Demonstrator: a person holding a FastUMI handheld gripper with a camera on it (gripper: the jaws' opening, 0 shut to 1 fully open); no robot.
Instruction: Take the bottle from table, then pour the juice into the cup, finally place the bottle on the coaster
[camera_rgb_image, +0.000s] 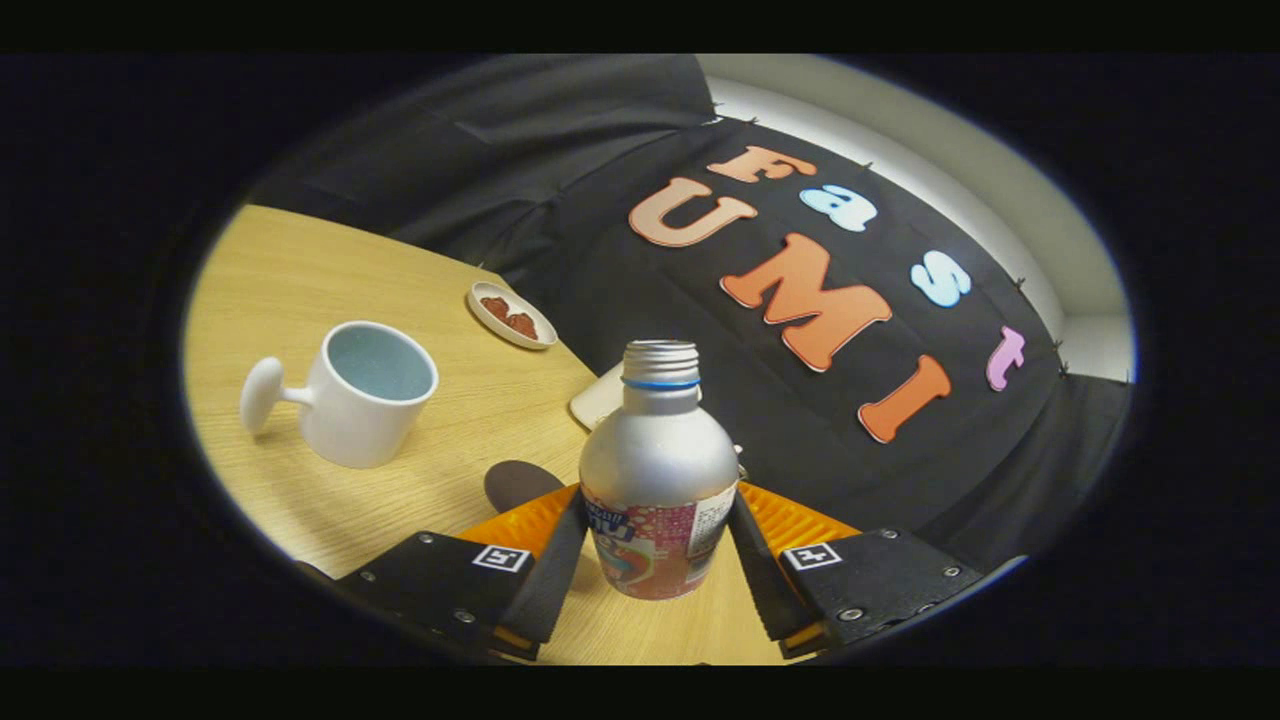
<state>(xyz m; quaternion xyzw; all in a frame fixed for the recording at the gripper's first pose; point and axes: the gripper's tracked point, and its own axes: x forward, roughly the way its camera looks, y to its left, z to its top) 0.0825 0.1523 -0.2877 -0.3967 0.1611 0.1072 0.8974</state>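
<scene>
A silver bottle (658, 450) with a colourful label, a blue neck ring and a bare threaded mouth stands upright between my fingers. My gripper (657, 515) is shut on it, one finger pressing each side of the labelled lower body. The wooden table (300, 270) shows under the bottle's base; I cannot tell whether the base touches it. A white cup (352, 395) with a knob-shaped handle and an empty pale blue inside stands ahead and to the left of the fingers. A pale, flat, rounded coaster (598, 400) lies just beyond the bottle, partly hidden by it.
A small white dish (512, 315) holding reddish pieces sits beyond the cup near the table's far edge. A dark oval patch (518, 482) lies on the wood beside the left finger, either a shadow or a mat. The black cloth wall rises right behind the table's edge.
</scene>
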